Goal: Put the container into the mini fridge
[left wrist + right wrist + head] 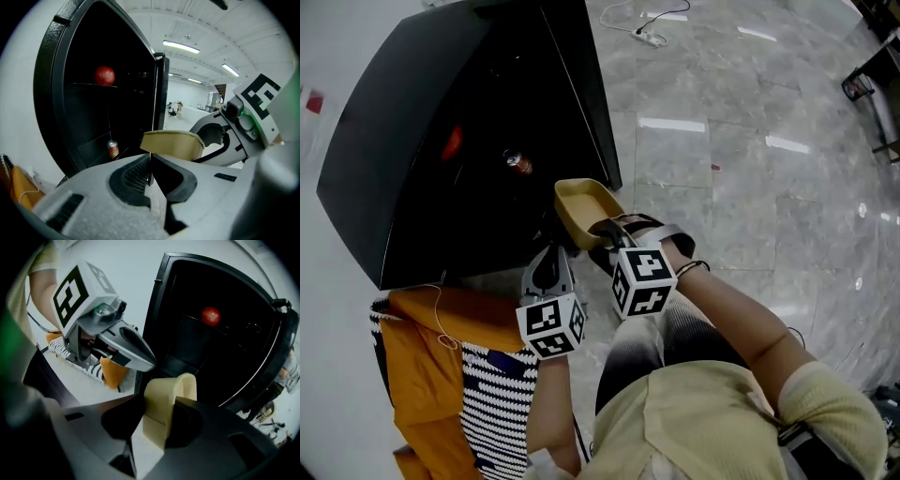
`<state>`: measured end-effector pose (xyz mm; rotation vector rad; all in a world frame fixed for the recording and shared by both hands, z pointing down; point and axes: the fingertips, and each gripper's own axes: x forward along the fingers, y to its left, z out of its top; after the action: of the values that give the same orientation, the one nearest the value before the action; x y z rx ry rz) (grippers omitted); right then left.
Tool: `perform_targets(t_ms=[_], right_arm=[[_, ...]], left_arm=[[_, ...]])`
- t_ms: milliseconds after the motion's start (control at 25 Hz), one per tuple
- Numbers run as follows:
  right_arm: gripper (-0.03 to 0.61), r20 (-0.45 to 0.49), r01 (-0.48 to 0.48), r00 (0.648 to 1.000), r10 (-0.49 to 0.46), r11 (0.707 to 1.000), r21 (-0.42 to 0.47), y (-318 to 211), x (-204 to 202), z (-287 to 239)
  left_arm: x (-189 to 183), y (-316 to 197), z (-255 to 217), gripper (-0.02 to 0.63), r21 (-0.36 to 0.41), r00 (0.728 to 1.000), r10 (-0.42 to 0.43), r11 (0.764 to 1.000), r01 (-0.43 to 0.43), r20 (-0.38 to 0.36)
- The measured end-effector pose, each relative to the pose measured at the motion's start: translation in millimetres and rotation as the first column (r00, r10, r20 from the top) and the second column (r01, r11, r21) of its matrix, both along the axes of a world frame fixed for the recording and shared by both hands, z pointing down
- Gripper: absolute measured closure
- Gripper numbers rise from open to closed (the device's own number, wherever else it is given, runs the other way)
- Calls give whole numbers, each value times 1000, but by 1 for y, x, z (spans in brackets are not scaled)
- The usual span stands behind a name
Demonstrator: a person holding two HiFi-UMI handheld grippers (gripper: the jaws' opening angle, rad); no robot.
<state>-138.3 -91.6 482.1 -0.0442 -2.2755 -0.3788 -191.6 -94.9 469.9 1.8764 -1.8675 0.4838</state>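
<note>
A tan open-topped container [586, 204] hangs in front of the open black mini fridge [394, 159]. My right gripper [598, 230] is shut on the container's wall; in the right gripper view the tan wall [164, 408] stands between the jaws. My left gripper [551, 251] is just left of the container and below it, shut with nothing between its pads [140, 174]. From the left gripper view the container [171, 144] shows just beyond the jaws. Inside the fridge a red apple [104, 75] sits on a shelf and a can [113, 149] stands lower down.
The fridge door [581, 84] stands open towards the right of the opening. An orange and striped cloth [441, 366] lies at the lower left beside the fridge. Grey marble floor [750, 187] stretches right, with a power strip [652, 37] and dark furniture [872, 84] further off.
</note>
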Motion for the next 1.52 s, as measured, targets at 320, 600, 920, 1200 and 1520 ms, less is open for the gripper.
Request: perform_targets(t_ms=[320,600,920,1200,1520], right_arm=[[445,-13,86,996,-85,996,37,-44,-19,24],[445,-34,180,984,-177,980,89,-68,-38,42],[445,-47,255,967,-251,943,215,-95,-64,49],[445,-63,302,953,-297,906,297,-119,-81,56],[445,-73,344,937,-341,873,346,-132,-106,69]], left_arm=[[-15,-29,22,581,-3,994,-109,994,109,-9],[-27,-49,29,581,23,988,-157,987,157,2],[-37,-58,43,581,23,973,-230,973,230,-10],[-48,-66,50,581,31,962,-272,961,273,-33],[-58,-77,60,581,31,948,-318,947,319,-26]])
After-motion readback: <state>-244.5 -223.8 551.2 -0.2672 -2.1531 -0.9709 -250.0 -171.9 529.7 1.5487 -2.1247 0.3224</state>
